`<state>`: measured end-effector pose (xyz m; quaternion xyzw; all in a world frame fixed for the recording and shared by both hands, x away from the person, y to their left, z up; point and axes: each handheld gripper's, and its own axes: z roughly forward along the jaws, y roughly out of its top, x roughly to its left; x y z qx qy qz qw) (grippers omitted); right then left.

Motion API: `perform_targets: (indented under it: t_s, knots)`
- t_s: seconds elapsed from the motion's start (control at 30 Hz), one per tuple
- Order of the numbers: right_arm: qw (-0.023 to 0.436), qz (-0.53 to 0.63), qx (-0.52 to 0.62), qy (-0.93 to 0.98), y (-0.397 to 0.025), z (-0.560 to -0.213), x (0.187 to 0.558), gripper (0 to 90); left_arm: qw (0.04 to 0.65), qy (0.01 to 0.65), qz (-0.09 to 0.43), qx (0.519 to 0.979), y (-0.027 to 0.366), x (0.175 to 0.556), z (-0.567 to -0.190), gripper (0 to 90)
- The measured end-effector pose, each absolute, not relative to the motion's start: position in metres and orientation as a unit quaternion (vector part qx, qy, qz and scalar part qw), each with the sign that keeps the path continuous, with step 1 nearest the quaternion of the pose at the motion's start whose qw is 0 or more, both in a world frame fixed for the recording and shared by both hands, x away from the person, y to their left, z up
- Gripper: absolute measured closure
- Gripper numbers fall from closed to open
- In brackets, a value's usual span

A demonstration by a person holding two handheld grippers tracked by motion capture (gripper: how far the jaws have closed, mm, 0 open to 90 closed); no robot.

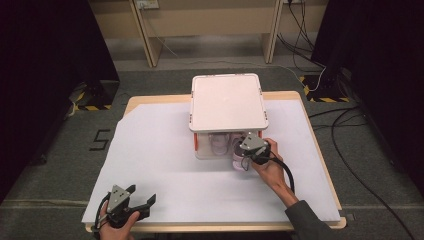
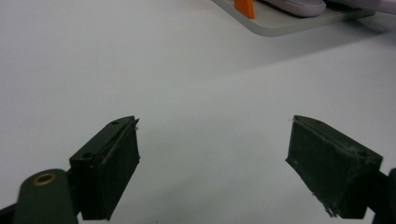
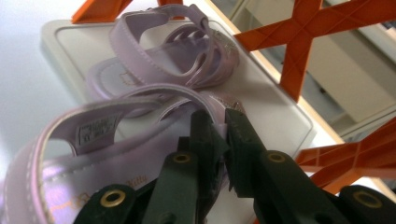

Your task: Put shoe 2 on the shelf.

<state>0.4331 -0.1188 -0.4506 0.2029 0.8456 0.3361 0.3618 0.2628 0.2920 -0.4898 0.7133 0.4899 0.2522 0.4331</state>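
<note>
Your right gripper (image 3: 223, 135) is clenched on a strap of the near lilac strappy sandal (image 3: 93, 154), at the lower centre of the right gripper view, half out of the white orange-braced shoe box (image 1: 227, 102). Your left gripper (image 2: 212, 163) is released, empty over the white tabletop (image 1: 160, 170).

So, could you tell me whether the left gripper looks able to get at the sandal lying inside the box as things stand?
Probably yes, with a long reach: the left gripper is open over bare white sheet, but the right gripper, shut on the nearer sandal, crowds the box's opening before the inner sandal.

right tongs (image 1: 245, 156) on sandal (image 1: 239, 163), by rack (image 1: 227, 102)
</note>
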Motion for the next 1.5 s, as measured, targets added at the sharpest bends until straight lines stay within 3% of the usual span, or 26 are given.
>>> perform_targets:
  t_s: [0.23,0.43,0.6,0.73,0.93,1.13,1.23,1.4,1.5]
  knots:
    - [0.343,0.332,0.222,0.850,-0.116,-0.450,0.430,58.5,0.436,0.489,0.251,0.712,0.291,0.263,-0.490,15.9]
    - [0.315,0.371,0.251,0.837,-0.130,-0.433,0.417,47.2,0.434,0.488,0.252,0.714,0.292,0.263,-0.489,15.9]
    - [0.233,0.435,0.279,0.824,-0.143,-0.427,0.396,36.3,0.436,0.488,0.254,0.712,0.292,0.263,-0.489,15.9]
    - [0.219,0.435,0.291,0.824,-0.146,-0.434,0.381,29.4,0.435,0.488,0.252,0.713,0.293,0.262,-0.489,15.9]
    - [0.204,0.408,0.308,0.835,-0.146,-0.459,0.369,28.0,0.436,0.487,0.254,0.713,0.292,0.263,-0.489,15.9]
    - [0.228,0.382,0.326,0.834,-0.135,-0.478,0.369,29.7,0.435,0.487,0.255,0.713,0.292,0.263,-0.489,15.9]
    - [0.243,0.381,0.334,0.827,-0.130,-0.481,0.372,24.4,0.435,0.487,0.252,0.714,0.291,0.263,-0.490,15.9]
    - [0.270,0.383,0.334,0.818,-0.127,-0.483,0.379,34.2,0.435,0.487,0.253,0.714,0.291,0.262,-0.490,15.9]
    - [0.260,0.393,0.348,0.810,-0.133,-0.483,0.387,34.6,0.433,0.489,0.252,0.714,0.292,0.263,-0.490,15.9]
